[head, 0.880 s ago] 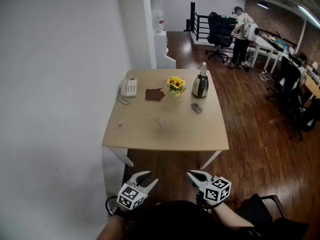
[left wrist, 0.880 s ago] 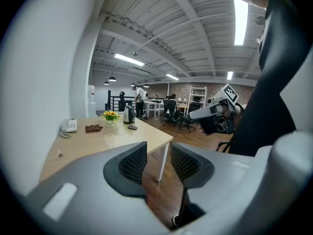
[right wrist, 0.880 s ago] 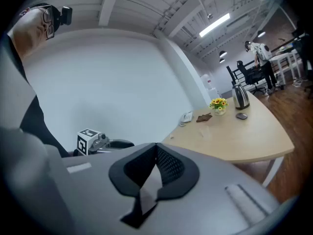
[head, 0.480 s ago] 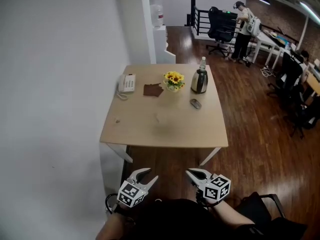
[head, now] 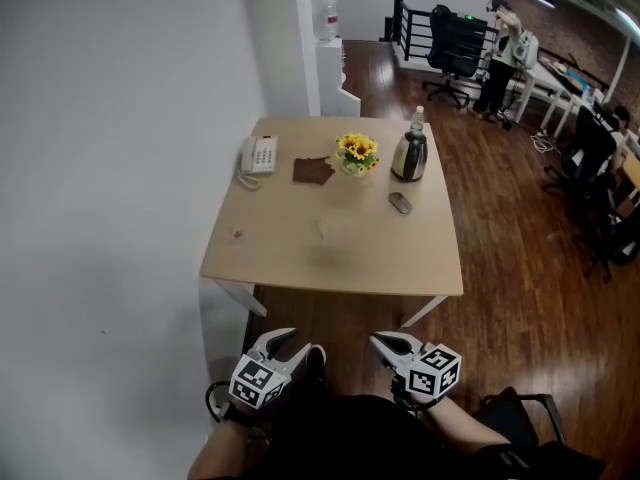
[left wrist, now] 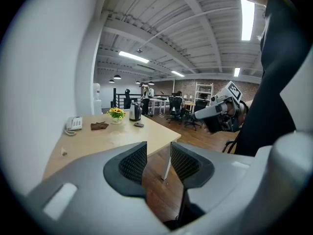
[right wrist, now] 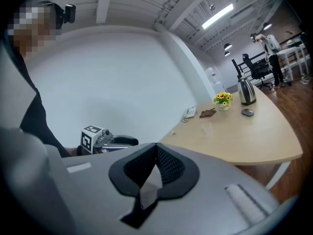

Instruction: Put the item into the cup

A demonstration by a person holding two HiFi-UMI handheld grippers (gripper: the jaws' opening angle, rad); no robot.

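A clear cup (head: 322,232) stands near the middle of the light wooden table (head: 420,268); it also shows faintly in the left gripper view (left wrist: 115,136) and the right gripper view (right wrist: 207,129). A small pale item (head: 238,232) lies by the table's left edge. Both grippers hang low in front of my body, well short of the table. My left gripper (head: 292,345) is open with only floor between its pads (left wrist: 134,161). My right gripper (head: 380,341) has its jaws together and holds nothing.
On the far half of the table are a white telephone (head: 259,154), a brown cloth (head: 313,170), a pot of yellow flowers (head: 357,153), a steel kettle (head: 409,155) and a small grey mouse-like object (head: 400,202). A white wall runs along the left. Office chairs and a person stand far back.
The head view has shifted a little, so the table sits slightly nearer and more to the right. Both grippers stay low by my body, the left one a touch further left.
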